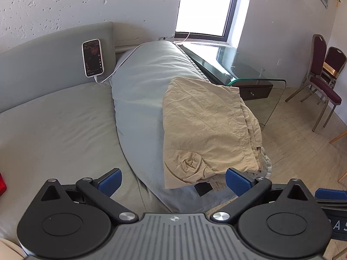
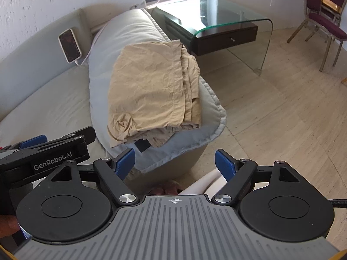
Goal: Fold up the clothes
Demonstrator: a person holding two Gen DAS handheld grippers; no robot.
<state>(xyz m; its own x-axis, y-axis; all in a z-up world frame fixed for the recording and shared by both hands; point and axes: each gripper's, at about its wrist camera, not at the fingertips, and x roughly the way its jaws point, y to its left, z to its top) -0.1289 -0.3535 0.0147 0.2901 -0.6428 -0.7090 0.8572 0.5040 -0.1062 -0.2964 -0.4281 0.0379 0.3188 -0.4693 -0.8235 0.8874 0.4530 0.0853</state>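
A tan garment (image 1: 206, 130) lies folded in layers on the sofa's grey padded armrest (image 1: 141, 99), a black tag showing under its near edge. It also shows in the right wrist view (image 2: 151, 93). My left gripper (image 1: 173, 181) is open and empty, held just short of the garment's near edge. My right gripper (image 2: 174, 162) is open and empty, held back from the armrest's (image 2: 208, 108) near end. The left gripper's body (image 2: 54, 151) shows at the left of the right wrist view.
A phone (image 1: 92, 57) on a white cable leans against the sofa back. The beige seat cushion (image 1: 60, 130) lies to the left. A glass side table (image 2: 234, 23) with a dark drawer stands beyond the armrest. Maroon chairs (image 2: 325, 15) stand on the tile floor at right.
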